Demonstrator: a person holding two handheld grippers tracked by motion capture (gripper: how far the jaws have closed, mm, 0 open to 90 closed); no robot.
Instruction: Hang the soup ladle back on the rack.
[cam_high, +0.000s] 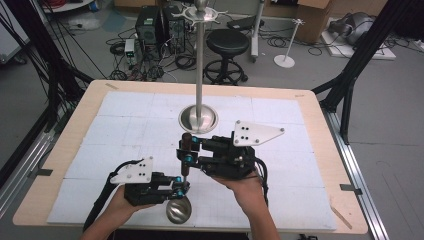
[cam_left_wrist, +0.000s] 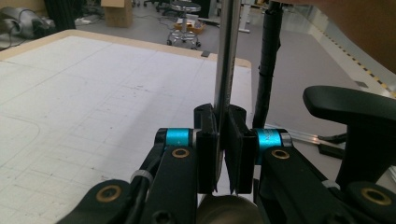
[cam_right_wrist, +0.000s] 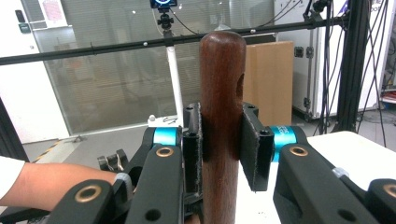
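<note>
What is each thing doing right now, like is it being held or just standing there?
ladle: held by both grippers, bowl low at the table's near edge, wooden handle up.
left gripper: shut on the ladle's thin metal shaft.
right gripper: shut on the ladle's wooden handle.
metal stand: upright on the table, round base flat, nothing hanging on its top hooks.
stool: standing on the floor, unoccupied.

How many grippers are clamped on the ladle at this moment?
2. The left gripper grips the thin metal shaft of the wooden-handled steel ladle near its bowl; the right gripper grips its dark wooden handle.
</note>
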